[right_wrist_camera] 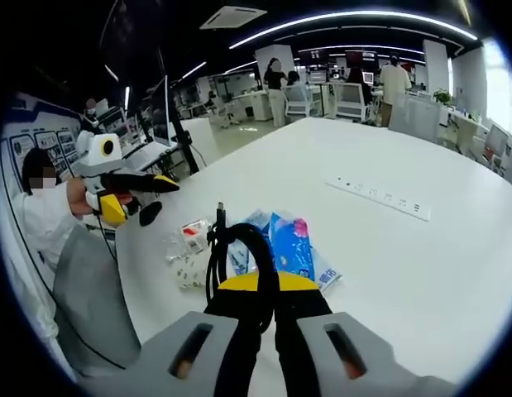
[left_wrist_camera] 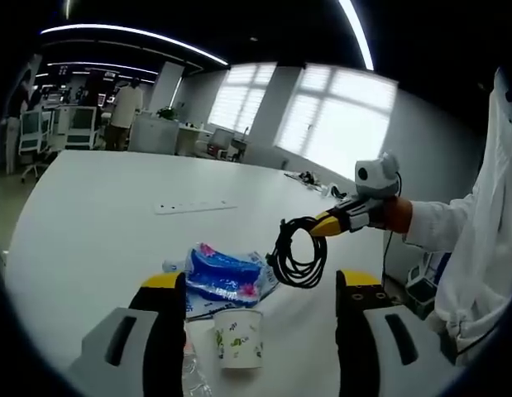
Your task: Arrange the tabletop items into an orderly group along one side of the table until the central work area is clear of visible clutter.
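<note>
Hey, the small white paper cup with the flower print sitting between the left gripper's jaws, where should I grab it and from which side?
Grip the small white floral paper cup across its side wall near mid-height, coming straight ahead with the left gripper. It stands upright with its mouth up, and the open jaws already flank it. Squeeze lightly, since thin paper probably crushes. The blue plastic packet lies just behind it.

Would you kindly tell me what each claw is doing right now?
Left claw: open, holding nothing, paper cup between its jaws.
Right claw: shut on the coiled black cable.
</note>
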`<action>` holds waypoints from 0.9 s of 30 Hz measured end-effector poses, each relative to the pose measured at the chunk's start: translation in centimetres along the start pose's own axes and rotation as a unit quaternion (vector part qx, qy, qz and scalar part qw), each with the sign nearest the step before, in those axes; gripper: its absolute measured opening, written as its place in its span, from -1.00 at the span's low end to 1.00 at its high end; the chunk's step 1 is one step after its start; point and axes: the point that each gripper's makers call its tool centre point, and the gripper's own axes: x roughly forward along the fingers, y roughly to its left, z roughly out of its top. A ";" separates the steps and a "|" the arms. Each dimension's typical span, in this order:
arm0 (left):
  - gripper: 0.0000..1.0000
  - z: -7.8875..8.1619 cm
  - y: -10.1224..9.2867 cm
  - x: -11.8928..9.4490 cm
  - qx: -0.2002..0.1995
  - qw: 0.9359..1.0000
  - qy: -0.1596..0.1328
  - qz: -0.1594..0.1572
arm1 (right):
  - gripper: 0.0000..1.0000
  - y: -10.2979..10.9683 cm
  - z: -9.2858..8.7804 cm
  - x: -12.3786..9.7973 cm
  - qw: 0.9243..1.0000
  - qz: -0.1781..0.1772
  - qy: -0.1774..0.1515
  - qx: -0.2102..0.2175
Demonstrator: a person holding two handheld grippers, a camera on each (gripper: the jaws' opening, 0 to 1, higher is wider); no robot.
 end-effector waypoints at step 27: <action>0.33 1.6 -4.7 3.4 0.026 0.999 -0.010 -0.028 | -0.98 1.9 3.4 -4.1 0.998 -0.001 -0.058 -0.004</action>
